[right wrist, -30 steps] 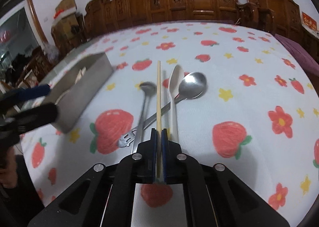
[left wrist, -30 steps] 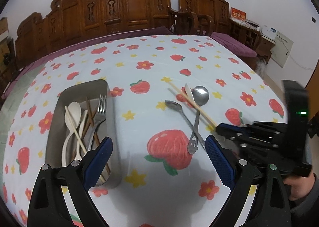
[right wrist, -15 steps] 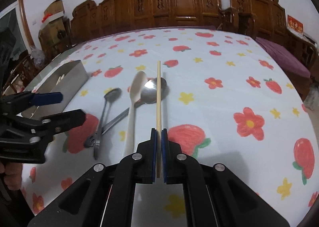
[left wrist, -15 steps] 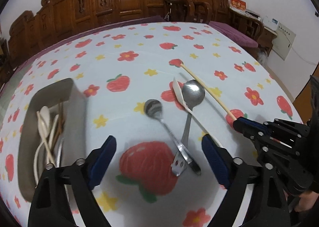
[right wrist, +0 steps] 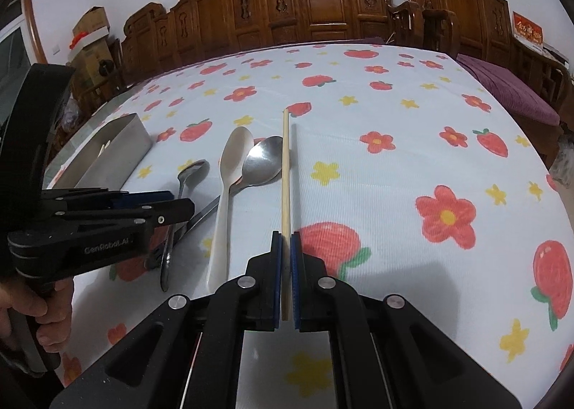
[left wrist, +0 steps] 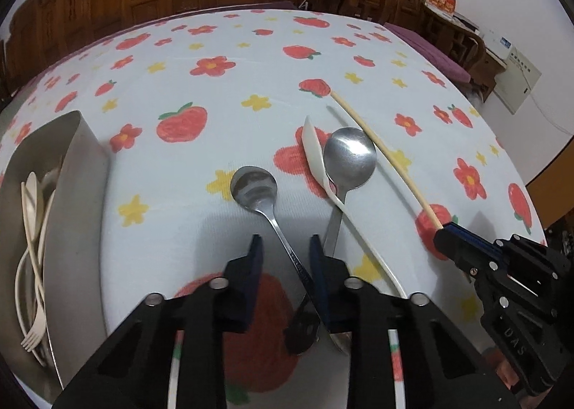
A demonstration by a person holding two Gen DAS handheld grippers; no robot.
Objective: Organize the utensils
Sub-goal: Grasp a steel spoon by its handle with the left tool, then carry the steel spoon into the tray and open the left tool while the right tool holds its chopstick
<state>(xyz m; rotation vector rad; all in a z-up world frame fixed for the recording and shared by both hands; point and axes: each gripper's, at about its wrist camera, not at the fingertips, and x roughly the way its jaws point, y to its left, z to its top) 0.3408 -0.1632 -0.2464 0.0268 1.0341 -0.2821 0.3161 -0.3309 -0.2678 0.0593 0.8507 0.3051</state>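
Right tongs [right wrist: 284, 276] clamped on chopstick [right wrist: 285, 172]; left tongs [left wrist: 285, 258] parted, straddling small metal spoon [left wrist: 265, 201] handle, right of steel tray [left wrist: 77, 215] on worktop [left wrist: 251, 61].

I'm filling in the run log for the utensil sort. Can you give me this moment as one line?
right tongs: shut on chopstick | left tongs: open, straddling small metal spoon handle | loose on tablecloth: big metal spoon, white spoon | tray: partly filled
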